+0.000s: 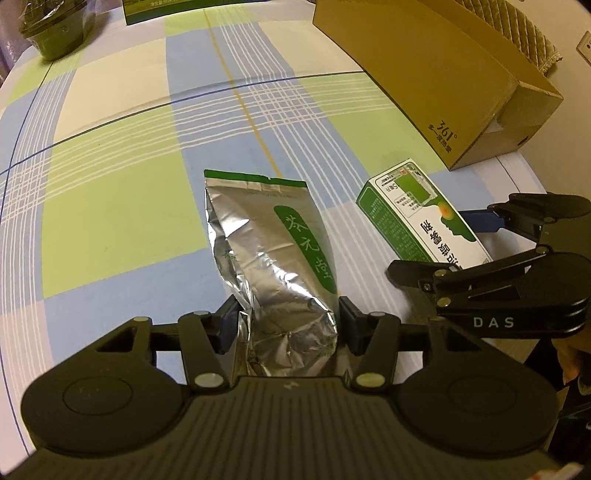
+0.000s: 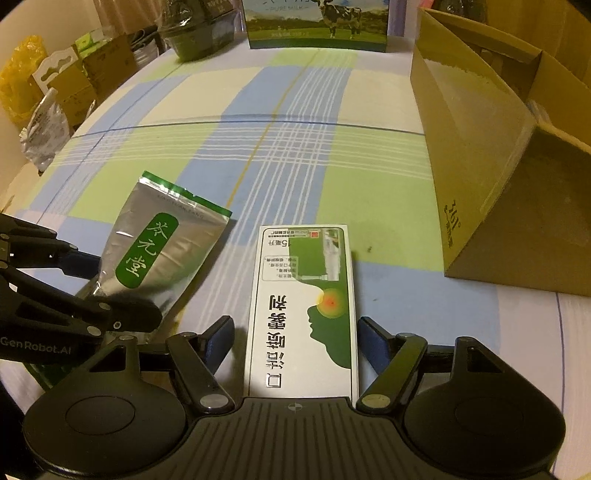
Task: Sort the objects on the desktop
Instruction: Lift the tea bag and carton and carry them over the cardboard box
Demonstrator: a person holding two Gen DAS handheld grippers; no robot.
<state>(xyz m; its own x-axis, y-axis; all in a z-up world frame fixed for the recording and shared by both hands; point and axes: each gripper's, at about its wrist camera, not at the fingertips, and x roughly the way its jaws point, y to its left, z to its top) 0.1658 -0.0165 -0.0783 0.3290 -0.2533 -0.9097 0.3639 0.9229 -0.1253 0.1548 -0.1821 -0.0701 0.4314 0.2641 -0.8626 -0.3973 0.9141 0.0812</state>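
Plaid cloth point(image 2: 288, 155) in blue, green and cream covers the whole work surface, its left edge dropping away toward bags and cartons stacked against the wall. Nearest, the left gripper point(image 1: 284, 325) pinches the lower end of a silver foil tea pouch point(image 1: 273, 236), its blue pads pressing the crumpled foil; the pouch's long axis runs away from the gripper, green sealed edge far. Just right of it, the right gripper point(image 2: 295, 343) straddles a white-and-green medicine box point(image 2: 303, 306) lying flat, long axis pointing far, jaws spread with a gap at each side. Open cloth stretches beyond both. An open cardboard box point(image 2: 480, 166) bounds the right side; a milk carton point(image 2: 317, 26) stands at the far edge.
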